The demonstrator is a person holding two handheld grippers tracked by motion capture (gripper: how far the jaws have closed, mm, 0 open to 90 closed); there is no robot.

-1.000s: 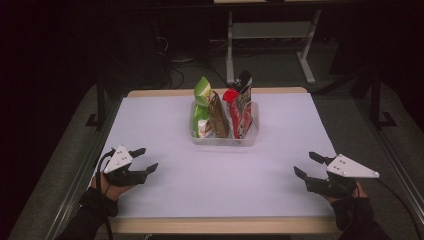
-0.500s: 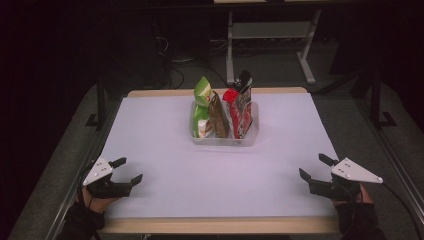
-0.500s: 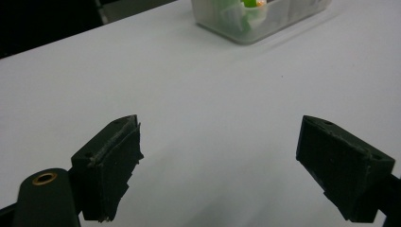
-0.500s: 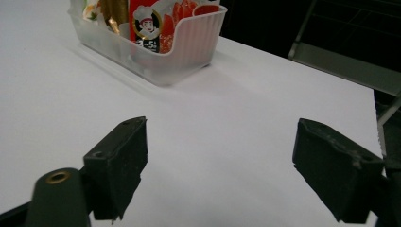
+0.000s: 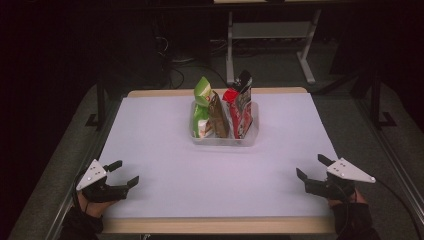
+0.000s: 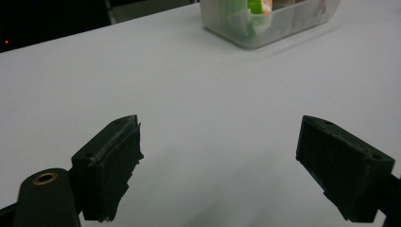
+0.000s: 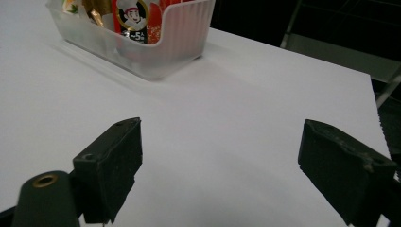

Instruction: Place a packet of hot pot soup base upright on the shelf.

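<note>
While both claws sit at the near corners of the table (image 5: 165, 165), we note the left gripper (image 5: 121, 173) and right gripper (image 5: 309, 167) with jaws spread wide, having just been opening, nothing between the pads. The clear bin (image 5: 225, 140) of snack packets (image 5: 239, 105) stands well ahead of both, inward of each claw. We judge the next reach should come in level, jaws kept wide, closing on one packet's upper edge without nudging the bin. Ahead of the claws the white tabletop is smooth and bare; beyond it, a dark room with a desk frame (image 5: 270, 40) and floor cables.
</note>
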